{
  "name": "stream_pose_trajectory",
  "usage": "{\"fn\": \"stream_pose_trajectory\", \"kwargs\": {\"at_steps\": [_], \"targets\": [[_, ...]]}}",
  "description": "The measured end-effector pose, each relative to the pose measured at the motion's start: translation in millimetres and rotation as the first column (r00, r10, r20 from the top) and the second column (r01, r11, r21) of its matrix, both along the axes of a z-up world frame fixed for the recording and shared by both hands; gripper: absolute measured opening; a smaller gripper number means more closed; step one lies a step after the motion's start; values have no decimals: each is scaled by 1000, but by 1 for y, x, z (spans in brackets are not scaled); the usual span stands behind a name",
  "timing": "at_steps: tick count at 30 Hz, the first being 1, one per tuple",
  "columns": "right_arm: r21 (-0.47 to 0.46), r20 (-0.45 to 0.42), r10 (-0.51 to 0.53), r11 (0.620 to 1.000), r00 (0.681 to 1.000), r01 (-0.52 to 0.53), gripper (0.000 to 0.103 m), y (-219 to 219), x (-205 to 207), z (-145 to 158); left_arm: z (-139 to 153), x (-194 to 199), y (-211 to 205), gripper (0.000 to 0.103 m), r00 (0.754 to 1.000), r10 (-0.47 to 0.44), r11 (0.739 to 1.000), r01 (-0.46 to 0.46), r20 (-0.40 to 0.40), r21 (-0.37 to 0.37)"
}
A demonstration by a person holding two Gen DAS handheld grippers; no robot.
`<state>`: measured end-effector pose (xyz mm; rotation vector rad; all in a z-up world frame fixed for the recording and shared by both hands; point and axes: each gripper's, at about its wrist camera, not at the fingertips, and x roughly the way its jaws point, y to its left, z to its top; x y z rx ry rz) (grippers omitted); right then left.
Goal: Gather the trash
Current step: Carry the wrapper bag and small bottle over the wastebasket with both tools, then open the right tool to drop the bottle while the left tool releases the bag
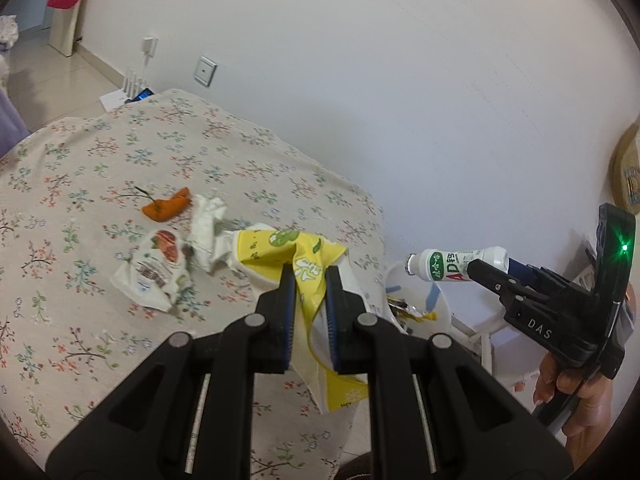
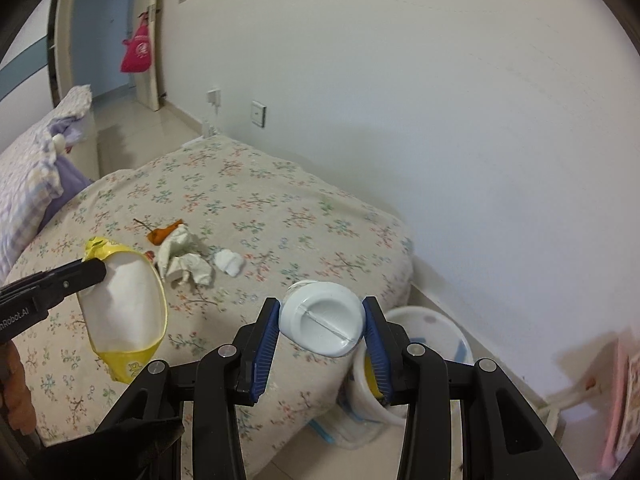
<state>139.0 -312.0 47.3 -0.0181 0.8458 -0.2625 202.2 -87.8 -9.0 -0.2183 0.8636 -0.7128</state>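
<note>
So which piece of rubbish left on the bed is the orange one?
The peel, lying farthest back on the bed. It is bright orange with a thin stem; the tissue and wrapper beside it are mostly white.

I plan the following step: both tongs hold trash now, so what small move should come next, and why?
Probably carry the right tongs, shut on the small white plastic bottle, over the white plastic bin beside the bed and release there; the bin is close below and already holds wrappers.
</note>
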Motion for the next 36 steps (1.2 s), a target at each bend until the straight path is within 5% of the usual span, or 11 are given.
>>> {"fn": "stream_pose_trajectory", "kwargs": {"at_steps": [15,26,30,36], "targets": [[13,-49,-204,979,978,205,42,-86,-58,-30,-24,-21,-78,15,984,-176,981,176,1,81],[145,-76,-268,950,960,277,43,-133,-70,-69,-44,-29,-144,15,966,-259,961,258,-5,96],[192,-80,-274,939,958,285,67,-140,-72,-71,-42,-28,-166,15,962,-272,958,269,18,100],[179,-73,-331,923,941,339,67,-154,-89,-66,-43,-27,-197,16,955,-294,950,287,46,126]]}}
